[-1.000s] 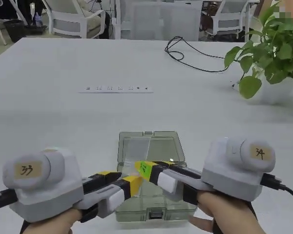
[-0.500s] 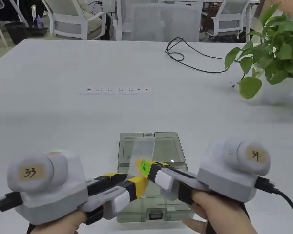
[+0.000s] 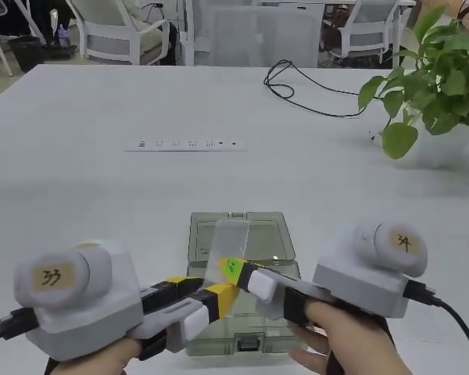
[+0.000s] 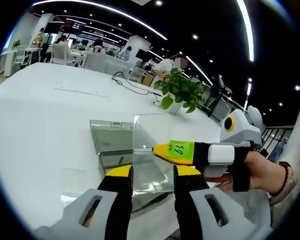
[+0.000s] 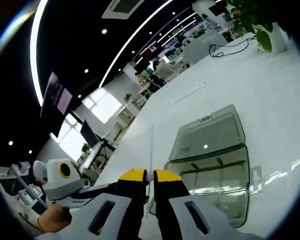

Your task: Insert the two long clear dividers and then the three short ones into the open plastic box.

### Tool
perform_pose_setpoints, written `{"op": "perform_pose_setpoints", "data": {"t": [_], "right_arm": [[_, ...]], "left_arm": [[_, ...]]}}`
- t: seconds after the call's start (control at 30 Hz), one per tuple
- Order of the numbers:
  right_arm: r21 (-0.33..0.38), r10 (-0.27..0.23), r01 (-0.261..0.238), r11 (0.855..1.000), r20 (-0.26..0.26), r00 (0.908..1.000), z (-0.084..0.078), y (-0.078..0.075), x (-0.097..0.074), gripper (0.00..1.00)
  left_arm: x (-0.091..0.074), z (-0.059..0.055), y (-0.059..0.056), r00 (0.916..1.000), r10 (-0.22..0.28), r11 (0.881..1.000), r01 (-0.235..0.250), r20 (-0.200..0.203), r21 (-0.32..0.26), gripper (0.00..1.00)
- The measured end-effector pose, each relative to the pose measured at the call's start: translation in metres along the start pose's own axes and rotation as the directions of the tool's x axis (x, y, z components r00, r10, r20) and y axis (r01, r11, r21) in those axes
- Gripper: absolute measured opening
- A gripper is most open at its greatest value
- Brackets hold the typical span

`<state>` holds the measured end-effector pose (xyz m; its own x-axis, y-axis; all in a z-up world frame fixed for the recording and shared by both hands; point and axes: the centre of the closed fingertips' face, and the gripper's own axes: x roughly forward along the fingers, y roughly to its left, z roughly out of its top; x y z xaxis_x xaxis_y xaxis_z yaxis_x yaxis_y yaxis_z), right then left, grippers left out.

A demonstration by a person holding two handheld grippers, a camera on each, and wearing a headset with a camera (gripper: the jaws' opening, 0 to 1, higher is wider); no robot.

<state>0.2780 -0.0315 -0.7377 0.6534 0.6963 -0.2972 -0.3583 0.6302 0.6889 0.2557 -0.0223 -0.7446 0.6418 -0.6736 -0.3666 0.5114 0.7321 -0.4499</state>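
Observation:
The open clear plastic box (image 3: 259, 324) lies at the table's near edge, its lid (image 3: 258, 231) folded back away from me. A clear divider (image 3: 229, 244) stands upright above the box. My right gripper (image 3: 233, 269), with a green label, is shut on the divider's face and sees it edge-on (image 5: 151, 145) over the box (image 5: 210, 175). My left gripper (image 3: 216, 295) comes in from the left. In the left gripper view the divider (image 4: 152, 150) spans the gap between that gripper's two fingers (image 4: 121, 175), edge to edge, and the right gripper (image 4: 162, 149) pinches it from the right.
A white power strip (image 3: 186, 144) lies mid-table. A black cable (image 3: 297, 86) runs at the back right, and a potted plant (image 3: 434, 86) stands at the right edge. Chairs stand beyond the table. A person (image 4: 165, 65) stands behind the plant.
The divider has risen and tipped more upright above the box, with the right gripper shifting slightly left. The left gripper has hardly moved.

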Motion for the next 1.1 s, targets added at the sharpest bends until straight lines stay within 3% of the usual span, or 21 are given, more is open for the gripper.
{"op": "perform_pose_setpoints", "data": {"t": [0.3,0.43,0.57,0.77,0.93,1.1], "right_arm": [[0.032,0.009,-0.008,0.999,-0.016,0.9998,0.0,0.001,0.002,0.06],[0.018,0.017,-0.017,1.0,-0.015,0.9997,0.002,0.005,0.001,0.06],[0.022,0.03,-0.03,0.999,-0.001,0.9995,0.008,0.007,-0.002,0.06],[0.047,0.014,-0.013,0.999,-0.012,0.9998,0.012,0.003,-0.006,0.06],[0.071,-0.01,0.013,0.997,-0.044,0.999,0.012,-0.002,-0.01,0.06],[0.091,-0.033,0.042,0.995,-0.092,0.9952,0.015,-0.008,-0.016,0.06]], "left_arm": [[-0.001,0.001,0.001,0.9998,0.018,1.0,-0.018,0.007,0.016,0.31],[-0.004,0.004,-0.001,0.9997,0.019,0.998,-0.02,0.016,0.061,0.31],[-0.006,0.005,-0.003,0.9998,0.007,0.997,-0.009,0.019,0.078,0.37],[-0.015,0.008,-0.01,0.9977,-0.031,0.995,0.025,0.06,0.097,0.49],[-0.022,0.007,-0.009,0.9988,-0.026,0.979,0.018,0.041,0.203,0.61],[-0.029,0.008,-0.006,0.9995,-0.017,0.954,0.008,0.027,0.3,0.75]]}}
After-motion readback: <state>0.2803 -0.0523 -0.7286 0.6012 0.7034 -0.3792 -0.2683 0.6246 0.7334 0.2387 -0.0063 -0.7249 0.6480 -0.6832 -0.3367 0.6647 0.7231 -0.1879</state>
